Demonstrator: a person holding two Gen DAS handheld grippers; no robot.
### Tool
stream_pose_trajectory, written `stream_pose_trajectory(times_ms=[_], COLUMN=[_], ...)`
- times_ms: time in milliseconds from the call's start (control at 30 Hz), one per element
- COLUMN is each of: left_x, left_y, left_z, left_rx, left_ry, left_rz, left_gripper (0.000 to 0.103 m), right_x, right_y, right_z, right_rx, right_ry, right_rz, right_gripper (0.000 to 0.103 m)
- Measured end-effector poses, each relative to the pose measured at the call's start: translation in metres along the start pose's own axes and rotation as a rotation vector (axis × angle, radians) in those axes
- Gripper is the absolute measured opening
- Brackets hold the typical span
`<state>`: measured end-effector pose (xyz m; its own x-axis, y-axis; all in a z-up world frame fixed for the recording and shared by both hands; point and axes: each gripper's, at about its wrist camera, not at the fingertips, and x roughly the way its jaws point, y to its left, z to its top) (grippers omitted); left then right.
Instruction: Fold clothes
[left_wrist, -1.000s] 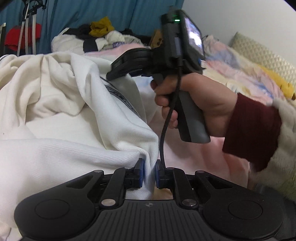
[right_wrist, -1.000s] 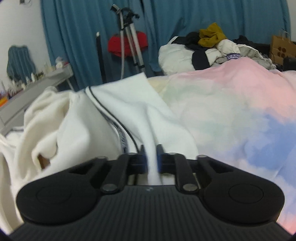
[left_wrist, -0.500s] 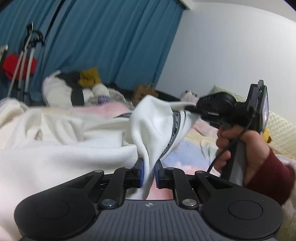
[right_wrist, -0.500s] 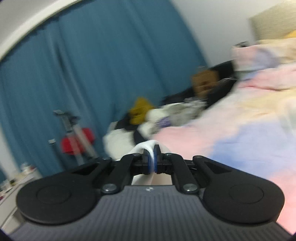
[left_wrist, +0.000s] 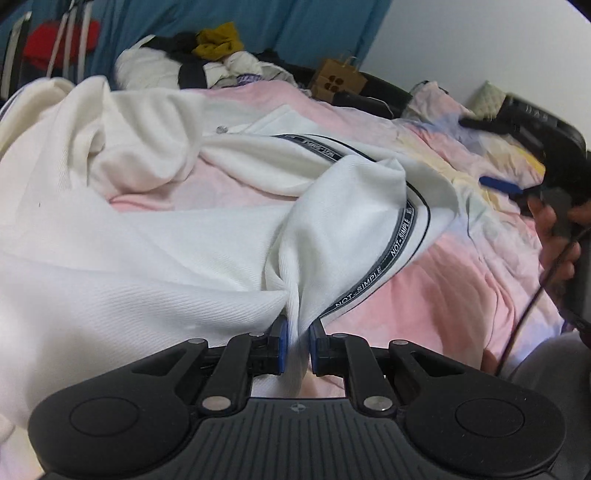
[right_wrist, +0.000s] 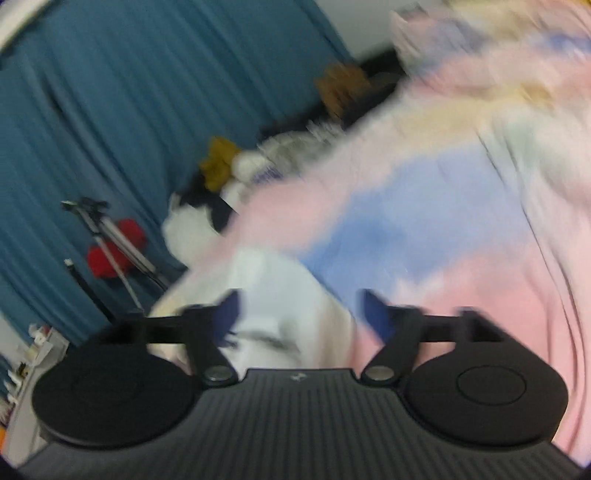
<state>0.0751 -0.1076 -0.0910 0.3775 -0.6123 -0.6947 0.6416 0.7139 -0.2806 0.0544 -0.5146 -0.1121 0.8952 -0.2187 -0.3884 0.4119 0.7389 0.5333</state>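
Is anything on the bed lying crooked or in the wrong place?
Yes. The white garment lies bunched and twisted on the pastel bedspread, not flat; its lettered stripe curls around a fold. The left claw pinches one edge, while the right claw is opening, gripping nothing.

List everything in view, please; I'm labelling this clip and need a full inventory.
white garment: one, white with a dark lettered band, spread over the bed.
bedspread: one, pastel pink, blue and yellow, under the garment.
clothes pile: one heap, white, black and mustard, far end of the bed.
paper bag: one, brown, beyond the bed.
curtain: one, blue, back wall.
tripod: one, grey, by the curtain, something red beside it.
left hand-held gripper: one, black, blue pads shut on the garment.
right hand-held gripper: one, black, jaws opening, clamping nothing.
hand: one, holding the right hand-held gripper.
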Motion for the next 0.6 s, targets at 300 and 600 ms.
stream_pose_trajectory(times_ms=[300,600], left_x=[0.006,0.016], left_y=[0.001,0.005], left_z=[0.004,0.011], left_rx=[-0.006,-0.029], left_ry=[0.026,0.049], left_rz=[0.002,-0.007], left_gripper=[0.013,0.013], right_x=[0.158,0.198], right_y=[0.069,0.082], right_z=[0.012,-0.032], right_rx=[-0.358,-0.529], right_ry=[0.347,0.48], right_rz=[0.161,0.181], right_gripper=[0.085,0.071])
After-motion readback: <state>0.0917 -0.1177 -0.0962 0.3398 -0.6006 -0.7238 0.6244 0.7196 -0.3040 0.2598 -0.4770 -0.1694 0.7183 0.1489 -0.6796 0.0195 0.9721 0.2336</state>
